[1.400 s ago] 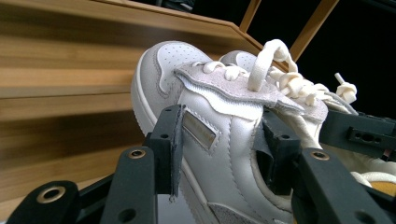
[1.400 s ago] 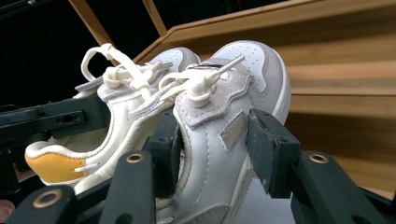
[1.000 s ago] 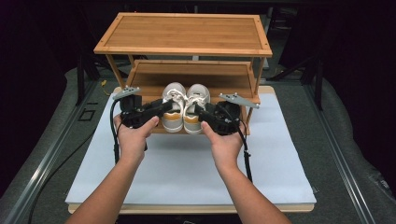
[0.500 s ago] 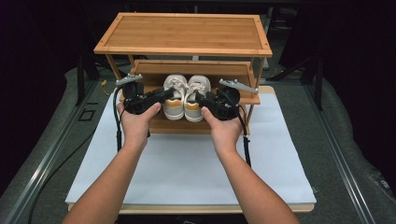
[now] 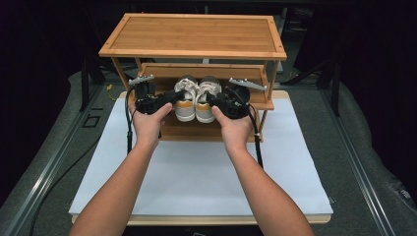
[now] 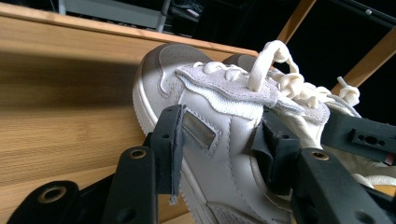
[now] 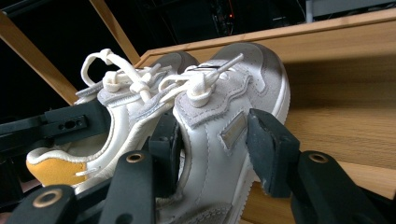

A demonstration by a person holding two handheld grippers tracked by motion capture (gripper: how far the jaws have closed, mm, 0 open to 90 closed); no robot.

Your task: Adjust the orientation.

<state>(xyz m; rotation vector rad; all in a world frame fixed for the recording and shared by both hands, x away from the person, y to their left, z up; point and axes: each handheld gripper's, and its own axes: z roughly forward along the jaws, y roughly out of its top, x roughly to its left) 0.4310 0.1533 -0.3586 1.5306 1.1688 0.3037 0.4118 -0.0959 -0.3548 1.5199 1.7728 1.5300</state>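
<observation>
Pair of white sneakers (image 5: 195, 98), centre frame, toes pointing into the bamboo rack (image 5: 196, 46), heels toward the person. Left gripper (image 5: 164, 98) clamps the left sneaker (image 6: 210, 154), right gripper (image 5: 216, 101) the right sneaker (image 7: 219, 140); middle shelf (image 5: 196, 73) lies straight ahead.

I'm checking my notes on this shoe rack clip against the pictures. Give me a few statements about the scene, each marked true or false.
1. Each gripper is clamped on one shoe. True: the left gripper holds the left shoe and the right gripper holds the right shoe across its sides.
2. The shoes are black. False: they are white with grey toes and mustard-yellow heels.
3. The shoes are at the middle shelf of the wooden rack. True.
4. The shoes' toes point toward the person. False: the heels face the person and the toes point into the rack.
5. A box sits on the rack's top shelf. False: the top shelf is bare.
</observation>
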